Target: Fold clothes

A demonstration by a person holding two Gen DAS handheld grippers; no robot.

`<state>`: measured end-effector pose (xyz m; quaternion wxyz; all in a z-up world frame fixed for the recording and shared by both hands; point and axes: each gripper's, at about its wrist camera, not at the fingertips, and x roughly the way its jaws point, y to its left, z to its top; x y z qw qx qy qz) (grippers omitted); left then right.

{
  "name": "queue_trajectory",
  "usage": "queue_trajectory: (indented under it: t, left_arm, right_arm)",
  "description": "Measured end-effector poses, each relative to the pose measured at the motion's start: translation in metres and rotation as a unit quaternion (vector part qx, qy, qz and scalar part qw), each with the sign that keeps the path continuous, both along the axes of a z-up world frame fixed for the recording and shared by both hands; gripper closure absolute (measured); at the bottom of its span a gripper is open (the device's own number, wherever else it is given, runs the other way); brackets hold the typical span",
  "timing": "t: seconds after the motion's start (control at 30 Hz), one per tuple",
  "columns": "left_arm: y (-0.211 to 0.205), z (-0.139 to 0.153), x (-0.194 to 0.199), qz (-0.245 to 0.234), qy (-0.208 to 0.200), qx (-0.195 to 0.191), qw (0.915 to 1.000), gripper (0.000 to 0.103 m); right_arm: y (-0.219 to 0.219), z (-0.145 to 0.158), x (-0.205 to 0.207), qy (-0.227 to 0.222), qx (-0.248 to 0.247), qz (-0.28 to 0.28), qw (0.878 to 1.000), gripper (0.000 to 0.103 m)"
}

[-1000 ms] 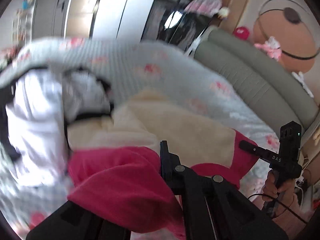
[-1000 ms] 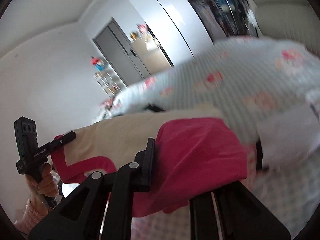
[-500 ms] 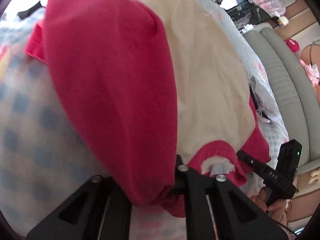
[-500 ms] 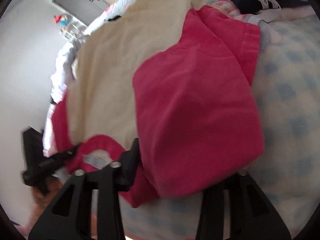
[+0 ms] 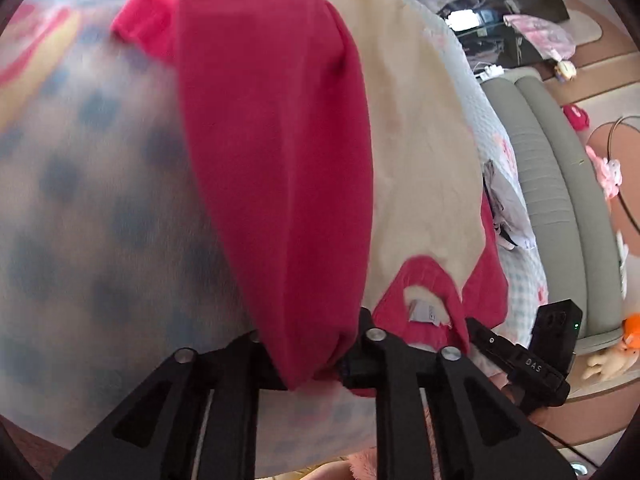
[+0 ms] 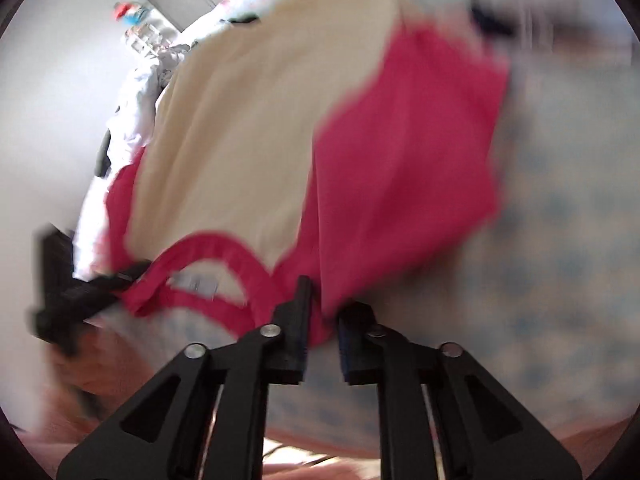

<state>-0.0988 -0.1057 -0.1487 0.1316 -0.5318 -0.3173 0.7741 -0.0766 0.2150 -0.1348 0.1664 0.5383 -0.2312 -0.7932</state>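
Two grippers hold one garment, a cream shirt (image 5: 420,152) with pink sleeves and a pink collar, spread on a bedspread (image 5: 92,184) printed with soft blue dots. From the left wrist view, the left gripper (image 5: 310,354) is clenched on a bunched fold of the left pink sleeve (image 5: 276,152), the cloth pinched between its two black fingers and running up and away from the camera. Just beside it lies the pink collar (image 5: 424,284) with a small white label inside. Past the collar, the right gripper (image 5: 516,356) shows as a black body with a green light. From the right wrist view, which is blurred, the right gripper (image 6: 322,320) grasps the near edge of the right pink sleeve (image 6: 404,168), fabric caught between its fingers. The collar (image 6: 208,256) sits to the left of it, and the left gripper (image 6: 80,288) appears as a dark smear at the far side. A grey padded headboard (image 5: 560,184) runs along the bed's edge, and other white clothes (image 6: 132,92) lie beyond the shirt.
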Motion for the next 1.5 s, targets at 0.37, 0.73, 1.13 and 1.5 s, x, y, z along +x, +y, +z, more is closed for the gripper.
queue_trajectory:
  t: [0.37,0.73,1.13,1.5]
  left_arm:
    - [0.043,0.022,0.0,-0.046,0.05,-0.046,0.9966,0.096]
    - [0.02,0.045,0.011,-0.026,0.034,-0.089,0.9952,0.098]
    - [0.062,0.085,-0.011,-0.096,0.106,-0.08,0.9865,0.064]
    - [0.067,0.099,-0.136,-0.092,0.074,-0.131,0.9843,0.044]
  right_arm:
    - [-0.008,-0.012,-0.022,0.034,-0.017,0.03,0.999,0.094]
    - [0.032,0.039,-0.004,0.08,-0.005,0.02,0.997,0.099]
    - [-0.01,0.059,-0.016,0.091,0.041,0.071,0.992,0.076]
    - [-0.01,0.069,-0.063,0.057,0.061,0.109,0.991,0.058]
